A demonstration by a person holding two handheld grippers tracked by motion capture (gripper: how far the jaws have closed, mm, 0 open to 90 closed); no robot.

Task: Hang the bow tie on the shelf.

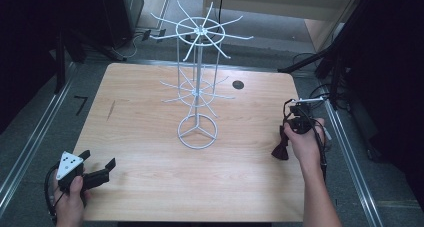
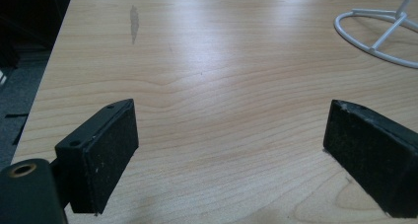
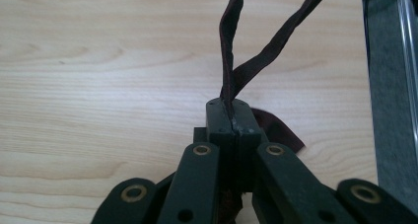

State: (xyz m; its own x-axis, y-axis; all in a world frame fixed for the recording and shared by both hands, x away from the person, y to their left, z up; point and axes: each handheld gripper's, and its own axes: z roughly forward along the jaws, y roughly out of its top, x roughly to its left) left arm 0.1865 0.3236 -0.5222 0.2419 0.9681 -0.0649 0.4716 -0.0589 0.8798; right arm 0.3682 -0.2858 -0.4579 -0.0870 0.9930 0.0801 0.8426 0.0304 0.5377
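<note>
A white wire rack [image 1: 198, 87] with hooked arms on two tiers stands on a ring base mid-table; part of its base [image 2: 389, 31] is in the left gripper view. My right gripper [image 1: 287, 134] [image 3: 235, 110] hangs near the table's right edge, pointing down, and is shut on a dark maroon strap [image 3: 227, 36]. The strap's two strands run away from the jaws. Its dark red fabric end [image 1: 280, 149] sits just left of the hand. My left gripper [image 1: 98, 158] [image 2: 231, 105] rests low at the table's near left corner, open, with bare wood between its fingers.
The wooden table [image 1: 150, 177] has a dark streak [image 1: 111, 109] at its left and a round cable hole [image 1: 238, 84] behind the rack. Metal floor rails [image 1: 30, 142] run along both sides. Dark stands and cables crowd the far right [image 1: 330, 72].
</note>
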